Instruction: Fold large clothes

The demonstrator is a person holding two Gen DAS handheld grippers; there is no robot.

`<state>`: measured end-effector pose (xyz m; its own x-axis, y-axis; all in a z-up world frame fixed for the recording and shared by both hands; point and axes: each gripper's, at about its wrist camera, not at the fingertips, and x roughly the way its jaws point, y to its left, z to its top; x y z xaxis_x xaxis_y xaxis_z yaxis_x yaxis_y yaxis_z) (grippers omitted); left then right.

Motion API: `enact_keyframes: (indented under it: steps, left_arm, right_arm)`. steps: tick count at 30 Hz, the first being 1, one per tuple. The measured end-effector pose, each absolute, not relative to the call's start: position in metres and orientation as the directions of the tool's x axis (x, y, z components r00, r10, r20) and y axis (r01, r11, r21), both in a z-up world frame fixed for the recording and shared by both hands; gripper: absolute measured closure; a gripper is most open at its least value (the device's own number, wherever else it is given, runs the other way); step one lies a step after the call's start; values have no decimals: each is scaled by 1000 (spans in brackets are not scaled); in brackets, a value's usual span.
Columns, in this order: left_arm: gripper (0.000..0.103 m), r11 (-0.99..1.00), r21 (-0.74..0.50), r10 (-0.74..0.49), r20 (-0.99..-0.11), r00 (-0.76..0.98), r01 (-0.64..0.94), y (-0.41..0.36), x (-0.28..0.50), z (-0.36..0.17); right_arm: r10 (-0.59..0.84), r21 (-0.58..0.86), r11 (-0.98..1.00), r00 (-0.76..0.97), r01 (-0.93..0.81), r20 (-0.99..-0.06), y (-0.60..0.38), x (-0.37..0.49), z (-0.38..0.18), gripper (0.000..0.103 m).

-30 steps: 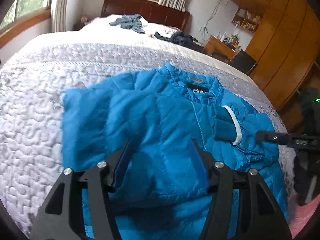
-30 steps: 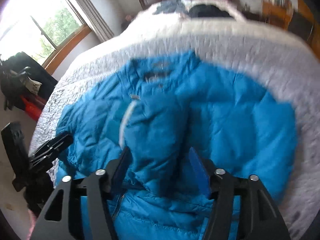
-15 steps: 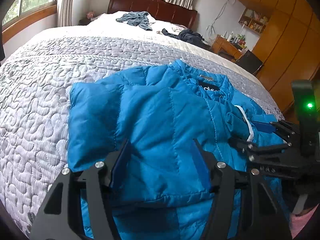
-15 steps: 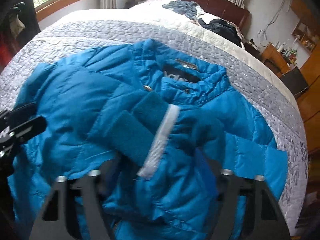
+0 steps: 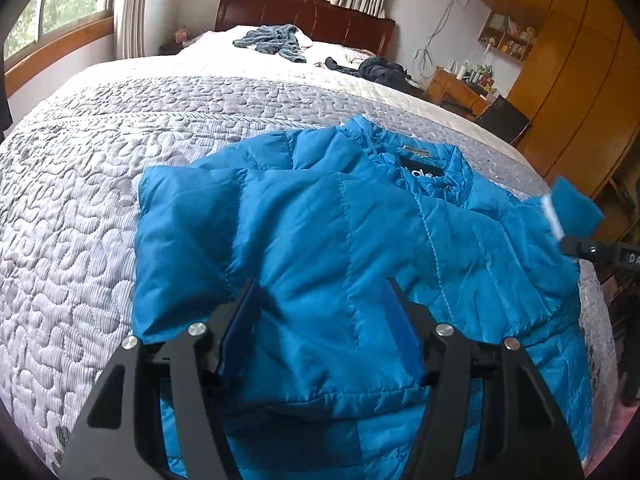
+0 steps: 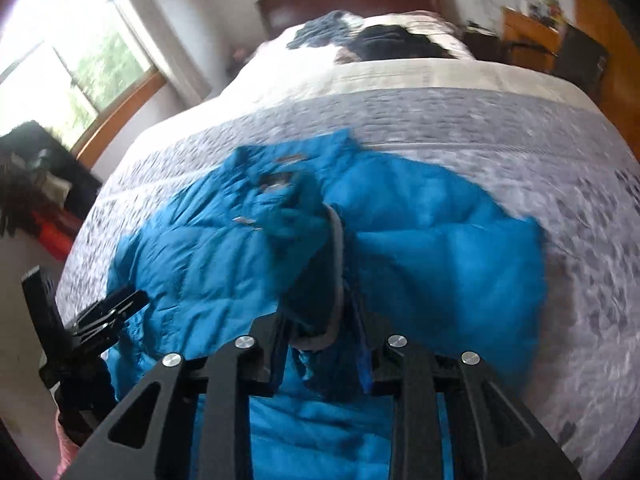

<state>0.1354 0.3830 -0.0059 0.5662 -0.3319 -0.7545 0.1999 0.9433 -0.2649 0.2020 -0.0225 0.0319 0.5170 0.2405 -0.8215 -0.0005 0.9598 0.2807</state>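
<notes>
Right now the bed (image 5: 100,184) carries the blue puffy jacket (image 5: 320,240) spread flat near its foot, collar (image 5: 424,168) pointing up toward the headboard (image 5: 304,16), so the jacket's long line runs from foot to head. One side of the jacket is already folded across its middle. The other sleeve (image 6: 316,264) is lifted off the jacket, its cuff (image 5: 572,208) clamped in the right gripper (image 6: 320,356), which sits at the jacket's outer edge. By my reckoning, that sleeve needs carrying across toward the jacket's centre. The left gripper (image 5: 320,328) hovers over the jacket's lower hem, fingers spread apart and holding nothing.
</notes>
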Motion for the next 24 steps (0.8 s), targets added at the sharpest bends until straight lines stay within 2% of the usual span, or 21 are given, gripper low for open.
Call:
enact_keyframes:
  steps: [4, 9, 12, 17, 24]
  left_arm:
    - [40, 945, -260, -328, -755, 568, 200, 383, 136, -6]
    - [40, 949, -251, -316, -758, 571, 192, 382, 135, -1]
    - [40, 945, -249, -328, -731, 598, 214, 378, 128, 16]
    - [36, 939, -229, -340, -724, 600, 255, 362, 121, 24]
    - [36, 949, -220, -312, -765, 564, 227, 368, 133, 0]
  right_arm:
    - [186, 270, 957, 499, 102, -847, -67, 193, 14, 75]
    - [192, 308, 937, 493, 165, -848, -107, 178, -3, 74]
    - [175, 297, 944, 544, 143, -820, -106, 173, 13, 70]
    - [234, 314, 949, 585, 37, -777, -81, 187, 34, 68]
    - [201, 273, 960, 536, 58, -820, -71, 207, 4, 68]
